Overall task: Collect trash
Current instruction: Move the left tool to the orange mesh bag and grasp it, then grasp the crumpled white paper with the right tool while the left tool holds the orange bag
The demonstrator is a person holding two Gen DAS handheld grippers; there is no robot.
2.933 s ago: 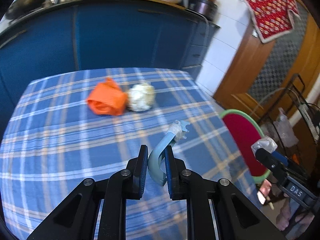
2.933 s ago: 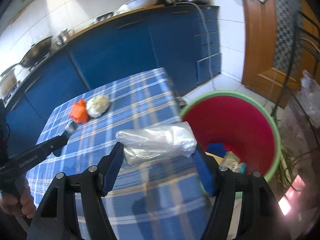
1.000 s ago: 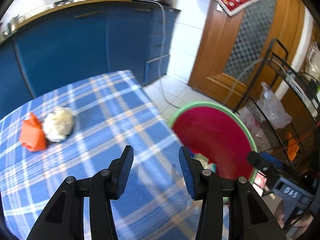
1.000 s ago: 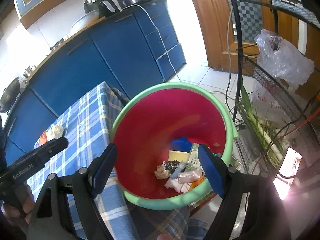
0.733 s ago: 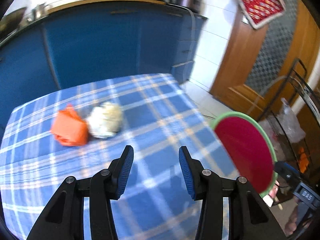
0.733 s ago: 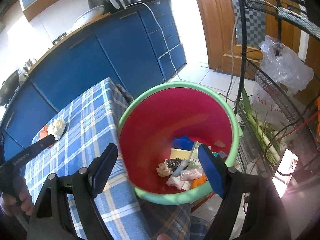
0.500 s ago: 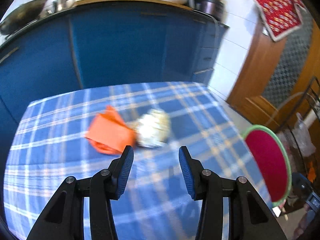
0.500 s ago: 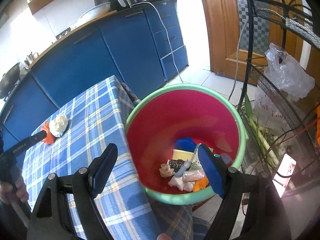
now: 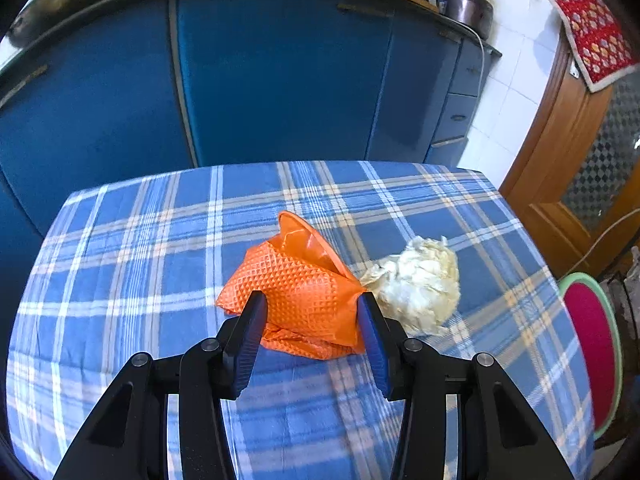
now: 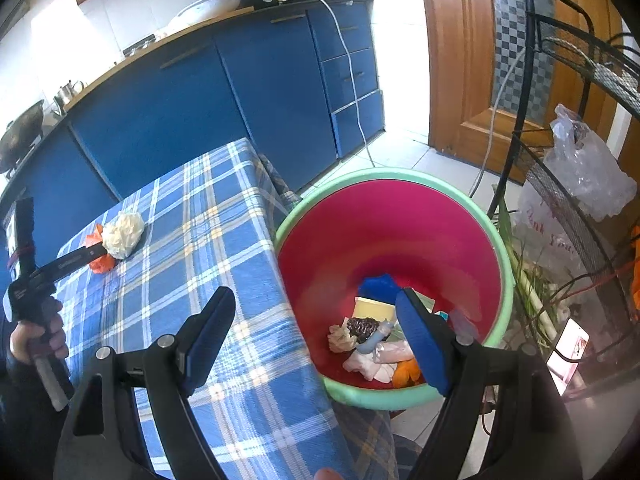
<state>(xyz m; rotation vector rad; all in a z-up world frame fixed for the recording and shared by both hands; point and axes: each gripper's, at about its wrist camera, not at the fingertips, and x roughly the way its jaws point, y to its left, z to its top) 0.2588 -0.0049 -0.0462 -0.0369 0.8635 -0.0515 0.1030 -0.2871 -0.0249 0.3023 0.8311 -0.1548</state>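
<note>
Trash: an orange waffle-textured wrapper [image 9: 298, 292] and a crumpled white tissue wad [image 9: 418, 282] lie on the blue plaid tablecloth [image 9: 132, 264], touching each other, tissue at 3 o'clock of the wrapper in the left wrist view. Left gripper [image 9: 310, 312] is just in front of the wrapper w/ jaws apart, one blue pad either side of the wrapper's near edge; can't tell if the pads touch it, no squeeze visible. In the right wrist view the same gripper reaches in from 9 o'clock, a hand [image 10: 38, 338] on its handle.

Bucket [image 10: 496, 240], red inside w/ green rim, stands on the floor beside the table's edge. Inside, at the bottom: a blue piece [image 10: 378, 286], a pale yellow card [image 10: 372, 309], a dark bumpy lump [image 10: 362, 325], a light-blue tube-like bit [image 10: 374, 342], white/pink crumpled scraps [image 10: 374, 362] and an orange scrap [image 10: 406, 372]. Walls above are bare.

Right gripper [image 10: 316, 328] hangs over the table edge and bucket rim, jaws wide apart, nothing between them; right pad overlaps the bucket contents in view.

Wire rack [image 10: 568, 92] at 3 o'clock of the bucket holds a clear plastic bag [image 10: 588, 168].
</note>
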